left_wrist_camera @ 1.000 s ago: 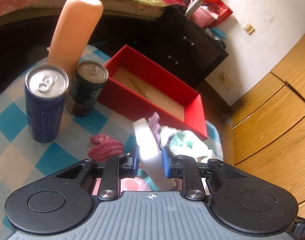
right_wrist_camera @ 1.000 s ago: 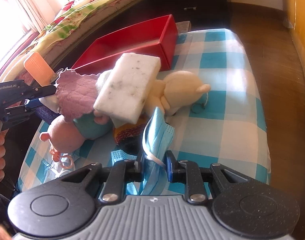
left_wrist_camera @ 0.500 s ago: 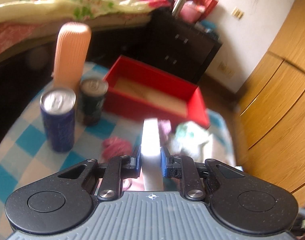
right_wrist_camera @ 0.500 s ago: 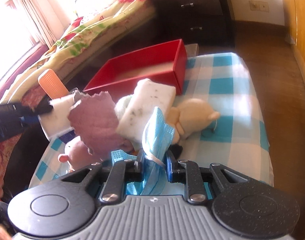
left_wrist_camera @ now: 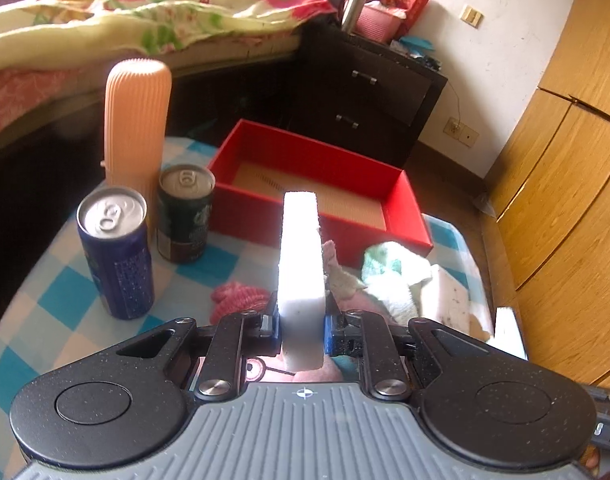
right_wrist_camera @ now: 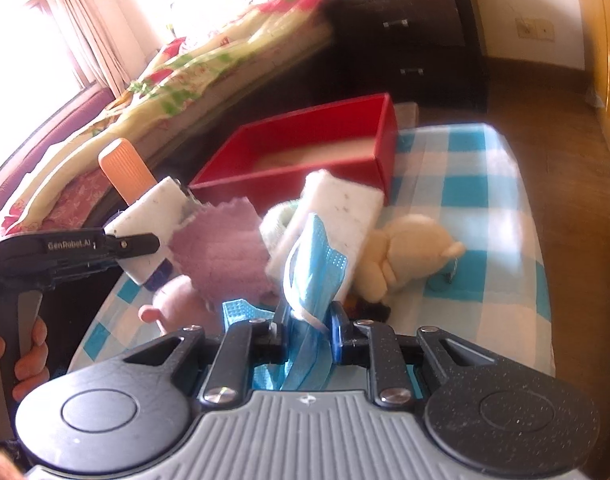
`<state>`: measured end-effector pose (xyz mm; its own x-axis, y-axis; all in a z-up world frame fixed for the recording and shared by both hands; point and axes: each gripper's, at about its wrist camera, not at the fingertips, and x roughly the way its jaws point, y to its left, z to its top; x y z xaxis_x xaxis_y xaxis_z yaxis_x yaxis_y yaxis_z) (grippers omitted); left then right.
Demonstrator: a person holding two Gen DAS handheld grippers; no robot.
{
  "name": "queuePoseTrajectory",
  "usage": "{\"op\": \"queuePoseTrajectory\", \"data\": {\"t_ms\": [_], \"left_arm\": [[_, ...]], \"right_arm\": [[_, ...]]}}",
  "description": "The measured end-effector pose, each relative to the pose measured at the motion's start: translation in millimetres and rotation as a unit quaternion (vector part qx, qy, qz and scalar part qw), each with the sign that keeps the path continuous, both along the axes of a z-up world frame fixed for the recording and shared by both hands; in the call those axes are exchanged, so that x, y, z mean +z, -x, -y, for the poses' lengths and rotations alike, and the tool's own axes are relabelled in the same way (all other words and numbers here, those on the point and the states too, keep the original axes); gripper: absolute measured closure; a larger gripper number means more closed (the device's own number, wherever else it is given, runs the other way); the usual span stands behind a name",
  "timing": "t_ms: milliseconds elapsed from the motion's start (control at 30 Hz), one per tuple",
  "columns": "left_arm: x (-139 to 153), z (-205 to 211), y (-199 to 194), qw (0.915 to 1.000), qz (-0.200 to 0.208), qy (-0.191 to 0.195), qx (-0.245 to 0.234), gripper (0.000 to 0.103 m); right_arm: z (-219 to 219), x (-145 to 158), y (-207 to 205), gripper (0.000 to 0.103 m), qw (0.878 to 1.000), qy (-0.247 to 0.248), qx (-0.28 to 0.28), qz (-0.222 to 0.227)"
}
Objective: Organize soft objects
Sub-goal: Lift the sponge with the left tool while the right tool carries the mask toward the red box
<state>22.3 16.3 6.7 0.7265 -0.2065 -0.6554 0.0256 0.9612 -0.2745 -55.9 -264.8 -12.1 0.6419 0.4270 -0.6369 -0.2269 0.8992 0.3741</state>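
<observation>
A bed (left_wrist_camera: 153, 12) with a floral quilt fills the upper left of the left wrist view, a dark dresser (left_wrist_camera: 369, 92) to its right near the top centre. Below them a blue-and-white checked table (left_wrist_camera: 57, 308) spreads across the lower half. A red box (left_wrist_camera: 401, 196) sits open at frame centre, its tan floor bare. To its left stand a ribbed peach bottle (left_wrist_camera: 137, 120), a blue can (left_wrist_camera: 115, 252) and a dark green can (left_wrist_camera: 185, 212), close together at centre left.

In the right wrist view, a heap of soft things lies just in front of the box at mid-frame: a cream plush toy (right_wrist_camera: 409, 256) at centre right, a speckled white sponge (right_wrist_camera: 345, 208) leaning on it, and a pink plush (right_wrist_camera: 177, 300) at lower left.

The left gripper (left_wrist_camera: 301, 322), bottom centre of its view, has its fingers pinching a white sponge block (left_wrist_camera: 301, 276) held upright on edge above the table; a mauve cloth (right_wrist_camera: 221, 252) hangs against that block, seen at centre left from the right wrist.

The right gripper (right_wrist_camera: 308, 336), bottom centre, has its fingers pressed together on a blue face mask (right_wrist_camera: 315, 272), which stands up between them in front of the heap.
</observation>
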Motion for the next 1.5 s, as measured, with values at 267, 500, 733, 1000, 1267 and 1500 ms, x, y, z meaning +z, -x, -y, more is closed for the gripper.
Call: {"op": "queuePoseTrajectory", "data": {"t_ms": [267, 500, 733, 1000, 1267, 1500], "left_arm": [[20.4, 7.3, 8.5, 0.9993, 0.037, -0.01, -0.005, 0.086], [34.8, 8.4, 16.3, 0.998, 0.058, -0.023, 0.003, 0.086], [62.0, 15.2, 14.4, 0.9948, 0.099, -0.024, 0.001, 0.086], [82.3, 21.1, -17.9, 0.9895, 0.141, -0.025, 0.018, 0.085], [78.1, 30.5, -51.7, 0.9861, 0.155, -0.056, 0.019, 0.085], [69.2, 32.6, -84.3, 0.9854, 0.15, -0.073, 0.032, 0.085]], "right_arm": [[-10.5, 28.8, -5.9, 0.103, 0.998, 0.013, -0.019, 0.053], [-12.6, 47.0, -8.0, 0.103, 0.996, 0.015, -0.036, 0.084], [-17.0, 81.6, -17.4, 0.103, 0.987, 0.016, -0.06, 0.147], [-33.4, 107.5, -53.5, 0.103, 0.98, 0.029, -0.066, 0.188], [-43.8, 119.1, -84.3, 0.103, 0.971, 0.04, -0.076, 0.221], [-52.0, 106.2, -117.1, 0.103, 0.973, 0.055, -0.076, 0.21]]}}
